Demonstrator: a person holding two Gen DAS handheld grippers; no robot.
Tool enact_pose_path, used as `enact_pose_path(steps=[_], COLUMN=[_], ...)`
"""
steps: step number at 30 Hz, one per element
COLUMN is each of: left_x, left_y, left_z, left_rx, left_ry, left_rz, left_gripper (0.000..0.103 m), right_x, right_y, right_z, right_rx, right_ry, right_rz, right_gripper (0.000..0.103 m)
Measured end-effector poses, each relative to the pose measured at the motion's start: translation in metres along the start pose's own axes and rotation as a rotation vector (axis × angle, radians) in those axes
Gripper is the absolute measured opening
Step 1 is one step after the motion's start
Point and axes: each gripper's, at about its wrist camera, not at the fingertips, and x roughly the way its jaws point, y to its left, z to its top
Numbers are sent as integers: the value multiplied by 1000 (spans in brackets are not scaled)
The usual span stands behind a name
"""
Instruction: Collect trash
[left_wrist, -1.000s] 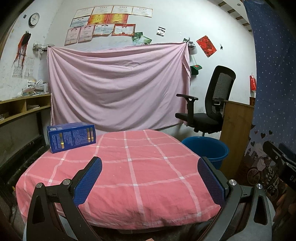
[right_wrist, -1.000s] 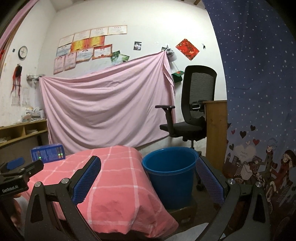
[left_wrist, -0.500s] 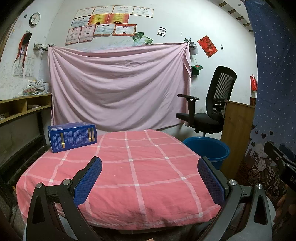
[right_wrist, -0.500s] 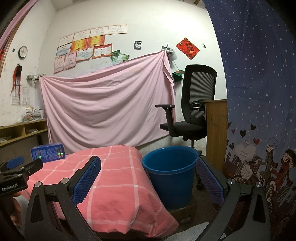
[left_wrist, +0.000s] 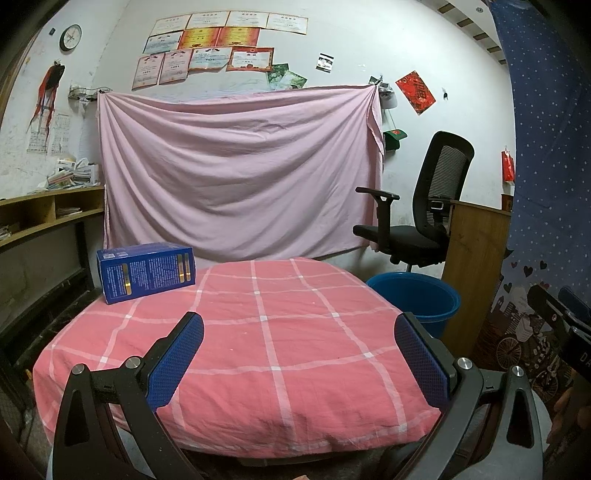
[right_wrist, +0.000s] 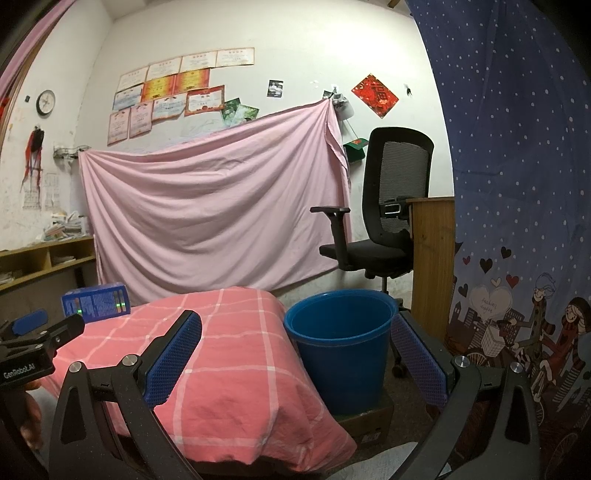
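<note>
Both tongs, left (left_wrist: 299, 354) and right (right_wrist: 295, 350), apart, empty; blue bucket (left_wrist: 417, 295) half hidden behind table (left_wrist: 258, 350).

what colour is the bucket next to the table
Blue; the bucket shows best in the right wrist view, standing beside the pink checked cloth.

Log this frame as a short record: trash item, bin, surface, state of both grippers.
trash item: blue box, lying at the far left corner of the table
bin: blue bucket, on the floor to the right of the table, looks empty
surface: pink checked cloth over the table
left gripper: open, holding nothing
right gripper: open, holding nothing
</note>
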Motion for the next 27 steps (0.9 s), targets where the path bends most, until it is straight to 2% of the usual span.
enact_pose_path(steps=[21, 27], left_x=[2, 5], left_y=[-2, -4], left_z=[-3, -3], left_rx=[-23, -11], left_ry=[23, 37], left_rz=[3, 30], left_gripper=[101, 101], right_x=[0, 0], right_y=[0, 1], right_z=[0, 0], right_rx=[0, 0], right_ry=[3, 3], right_rz=[0, 0], right_gripper=[103, 103])
